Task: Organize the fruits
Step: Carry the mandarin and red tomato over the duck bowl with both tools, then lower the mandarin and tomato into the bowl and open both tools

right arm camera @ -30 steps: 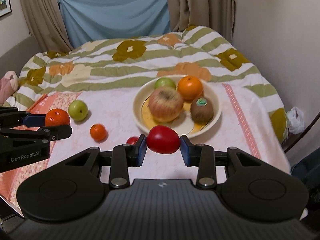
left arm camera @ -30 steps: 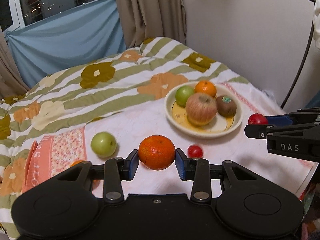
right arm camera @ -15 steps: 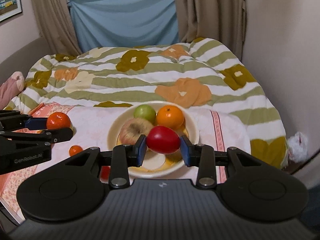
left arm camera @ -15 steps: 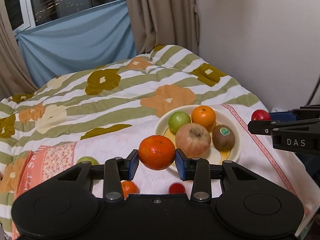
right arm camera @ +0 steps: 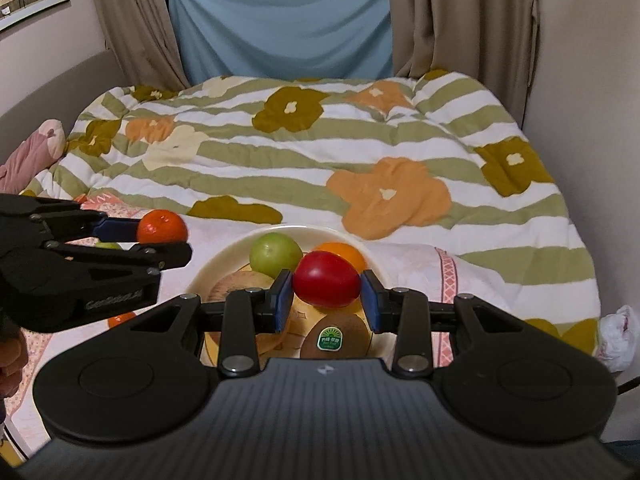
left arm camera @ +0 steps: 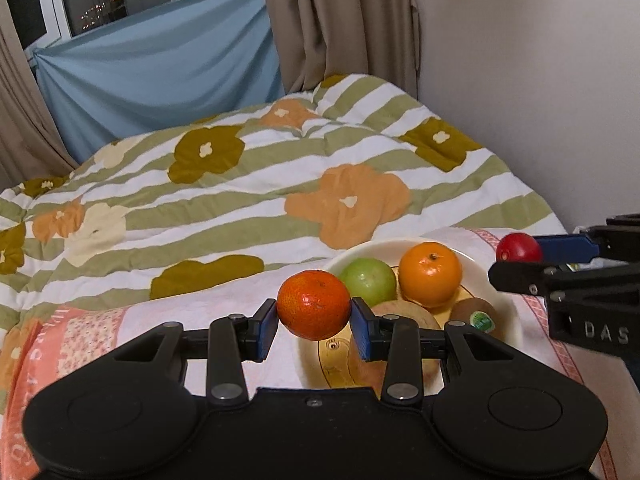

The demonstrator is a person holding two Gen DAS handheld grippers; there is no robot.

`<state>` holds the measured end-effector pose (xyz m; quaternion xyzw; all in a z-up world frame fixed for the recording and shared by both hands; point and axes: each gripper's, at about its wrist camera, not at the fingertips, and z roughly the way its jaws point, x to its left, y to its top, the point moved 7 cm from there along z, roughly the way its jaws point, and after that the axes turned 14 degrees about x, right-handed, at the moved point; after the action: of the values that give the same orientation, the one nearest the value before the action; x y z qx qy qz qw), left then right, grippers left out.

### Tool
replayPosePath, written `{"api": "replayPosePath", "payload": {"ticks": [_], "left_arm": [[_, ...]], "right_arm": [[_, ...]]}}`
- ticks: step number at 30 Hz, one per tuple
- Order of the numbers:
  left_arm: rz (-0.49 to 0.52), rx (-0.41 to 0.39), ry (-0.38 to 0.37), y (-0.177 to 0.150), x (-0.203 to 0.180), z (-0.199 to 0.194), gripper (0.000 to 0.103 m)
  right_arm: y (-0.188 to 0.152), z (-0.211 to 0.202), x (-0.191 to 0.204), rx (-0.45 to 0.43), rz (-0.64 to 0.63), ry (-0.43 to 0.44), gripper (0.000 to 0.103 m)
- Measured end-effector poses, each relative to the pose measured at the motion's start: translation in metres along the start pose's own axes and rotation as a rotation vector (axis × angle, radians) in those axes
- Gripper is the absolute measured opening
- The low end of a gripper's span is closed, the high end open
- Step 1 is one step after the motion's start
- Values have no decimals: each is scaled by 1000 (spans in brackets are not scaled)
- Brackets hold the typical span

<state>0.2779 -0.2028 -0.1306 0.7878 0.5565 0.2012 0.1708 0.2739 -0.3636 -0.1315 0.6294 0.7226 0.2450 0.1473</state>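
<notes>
L tool [left arm camera: 314,322] clamped on tangerine [left arm camera: 313,305], R tool [right arm camera: 326,300] clamped on red tomato [right arm camera: 327,284]; both above plate [right arm camera: 224,258] w/ fruit, on bed [right arm camera: 320,148]

We see a deep-orange mandarin [left arm camera: 314,305] held aloft left of the cream bowl [left arm camera: 478,265], a glossy red tomato [right arm camera: 327,284] above it; inside lie green apple [left arm camera: 370,281], orange [left arm camera: 430,274], stickered kiwi [right arm camera: 335,336].

Plate [right arm camera: 236,246] is crowded: green fruit [right arm camera: 275,255] at 11 o'clock, orange [right arm camera: 340,254] at 1, apple [right arm camera: 236,286] at 9, kiwi [right arm camera: 335,336] at 5. Little room left inside. Toward 12, the striped quilt [right arm camera: 360,152] lies open; wall [right arm camera: 592,80] closes 3 o'clock.
</notes>
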Motion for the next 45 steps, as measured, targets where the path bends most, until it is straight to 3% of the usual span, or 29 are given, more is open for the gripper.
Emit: {"api": "replayPosePath", "payload": {"ticks": [14,16,18,20,42,45], "left_arm": [[-16,98,-40,13,-3,62,44],[-22,96,-39,14,-3,63,50],[-33,85,-30,16,0,61,77],[-46,69,-37,18,2,57,91],[-59,70,11,-23,1,13,91],[-62,70,19,-27,2,12,91]], "right_arm": [[-2,48,-16,63,52,21,51],[-3,50,-18,65,58,21,51],[-3,50,-20,68,63,21,51],[-3,51,-21,71,67,21,51],[5,57,4,81,16,77,51],[4,59,6,82,16,80,57]]}}
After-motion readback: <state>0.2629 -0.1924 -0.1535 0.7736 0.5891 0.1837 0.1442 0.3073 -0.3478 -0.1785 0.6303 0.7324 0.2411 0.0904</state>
